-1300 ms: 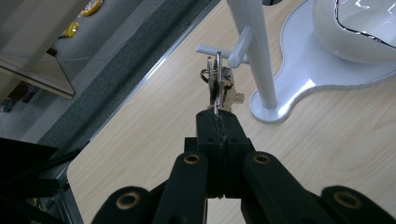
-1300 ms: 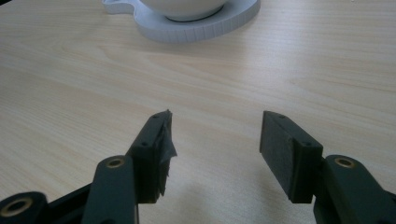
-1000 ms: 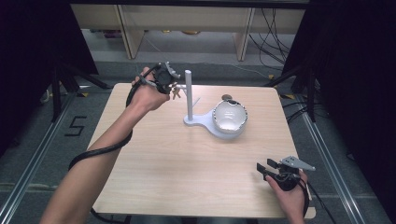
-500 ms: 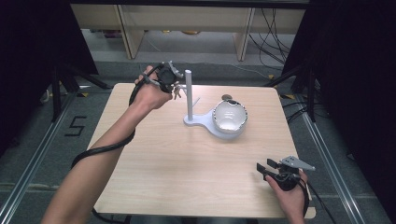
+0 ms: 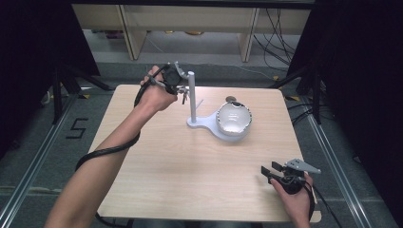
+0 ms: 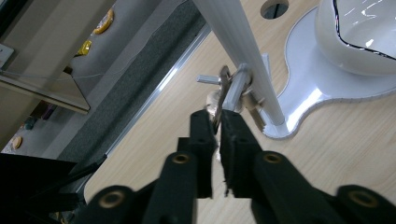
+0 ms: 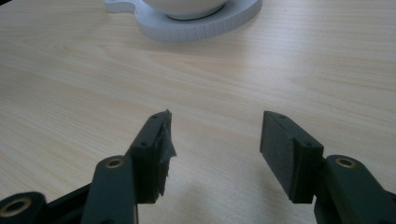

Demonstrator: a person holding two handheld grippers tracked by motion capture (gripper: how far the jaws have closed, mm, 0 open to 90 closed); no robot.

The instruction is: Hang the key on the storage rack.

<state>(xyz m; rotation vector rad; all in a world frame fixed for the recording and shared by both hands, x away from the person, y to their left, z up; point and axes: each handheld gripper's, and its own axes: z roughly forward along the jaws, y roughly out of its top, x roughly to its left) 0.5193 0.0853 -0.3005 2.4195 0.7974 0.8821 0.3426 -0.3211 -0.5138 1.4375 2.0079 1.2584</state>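
Jaws of left gripper [image 6: 215, 122] pinching a metal key [image 6: 223, 88] at the white post [image 5: 191, 95], far-left of worktop [image 5: 180, 175]; right gripper [image 7: 214, 140] spread, near-right corner.

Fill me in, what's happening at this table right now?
A person works two handheld grippers at a wooden table. The left gripper, held up by the white stand's post, has its fingers closed on a small metal piece that looks like a bunch of keys hanging at a peg on the post. The right gripper rests open near the table's near right corner, holding nothing. A white bowl sits on the stand's base.
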